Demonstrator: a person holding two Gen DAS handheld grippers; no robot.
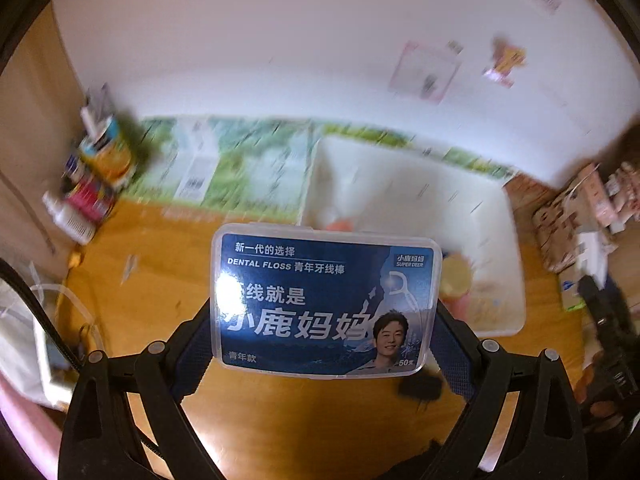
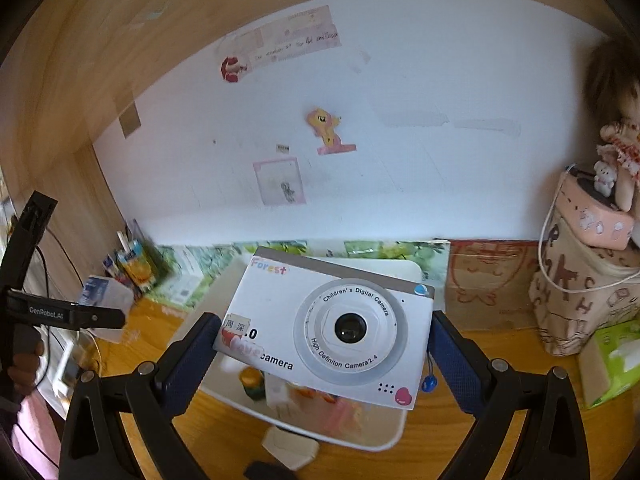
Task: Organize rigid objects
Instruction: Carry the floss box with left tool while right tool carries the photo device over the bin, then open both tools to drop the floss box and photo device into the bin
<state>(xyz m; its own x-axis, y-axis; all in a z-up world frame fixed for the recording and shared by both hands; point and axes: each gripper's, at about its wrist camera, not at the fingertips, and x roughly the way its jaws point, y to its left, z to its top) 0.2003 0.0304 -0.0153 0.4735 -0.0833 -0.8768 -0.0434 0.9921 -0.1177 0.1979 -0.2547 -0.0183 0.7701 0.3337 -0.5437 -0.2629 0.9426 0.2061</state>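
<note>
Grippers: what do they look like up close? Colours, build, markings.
Both match: black plastic linkage arms with triangular cut-outs and round silver pivot pins. The left gripper and right gripper have dark blue textured fingertip pads. Seen from the right wrist view, the left unit's black body carries white "GenRobot.AI" lettering, with thin black cables trailing nearby.

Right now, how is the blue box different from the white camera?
The dental floss box is a clear case with a blue label and a man's photo; the toy camera is white with a round lens. The left gripper holds the box nearly level; the right gripper holds the camera tilted. Both are flat rectangles, held above the white tray.
</note>
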